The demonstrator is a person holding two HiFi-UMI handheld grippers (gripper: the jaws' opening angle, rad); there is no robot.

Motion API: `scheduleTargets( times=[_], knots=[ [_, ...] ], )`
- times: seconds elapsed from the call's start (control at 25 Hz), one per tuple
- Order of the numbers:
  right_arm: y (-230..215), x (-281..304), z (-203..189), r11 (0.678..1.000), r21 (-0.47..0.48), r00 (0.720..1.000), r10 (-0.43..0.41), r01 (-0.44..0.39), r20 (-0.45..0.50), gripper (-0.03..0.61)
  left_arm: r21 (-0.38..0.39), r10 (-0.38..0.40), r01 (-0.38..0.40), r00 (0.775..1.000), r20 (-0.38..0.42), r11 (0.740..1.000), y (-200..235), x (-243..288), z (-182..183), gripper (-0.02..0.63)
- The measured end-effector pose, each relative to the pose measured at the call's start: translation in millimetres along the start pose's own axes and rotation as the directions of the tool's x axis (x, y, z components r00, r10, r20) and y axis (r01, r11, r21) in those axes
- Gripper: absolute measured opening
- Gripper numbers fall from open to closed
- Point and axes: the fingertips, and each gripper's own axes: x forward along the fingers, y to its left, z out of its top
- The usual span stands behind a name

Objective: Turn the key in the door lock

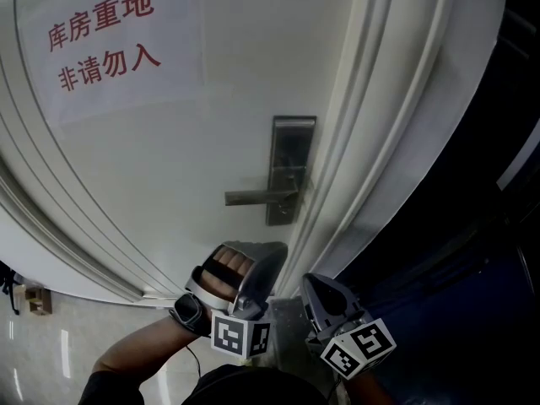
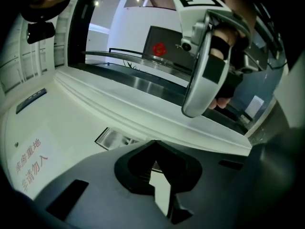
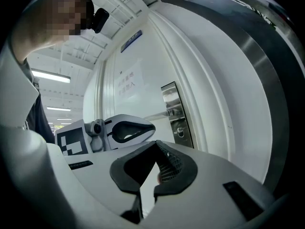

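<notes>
Left gripper (image 1: 268,251) and right gripper (image 1: 310,283), fingers closed empty, below door lock (image 1: 291,169), keyhole (image 3: 180,131) blurry

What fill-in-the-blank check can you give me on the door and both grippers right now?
The lever handle's free end points to the head view's ___ side.
The paper sign's characters are printed in ___.
In the head view, the left gripper and right gripper both sit ___ the lock plate, clear of it.
Missing words: left; red; below.
</notes>
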Motion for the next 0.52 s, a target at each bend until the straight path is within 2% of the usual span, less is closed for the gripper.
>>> scheduleTargets(
  times=[0.16,0.52],
  knots=[
    [0.3,-1.2,0.6,1.000,-0.004,1.000,0.004,-0.004,0.000,0.014,-0.022,-0.004,0.004,1.000,-0.008,1.000,-3.4,-2.9,1.6,0.006],
    [1.7,-2.9,1.2,1.000,-0.011,1.000,0.006,-0.006,-0.002,0.014,-0.019,-0.002,0.002,1.000,-0.001,1.000,-3.1,-3.7,6.7,0.006]
  ],
)
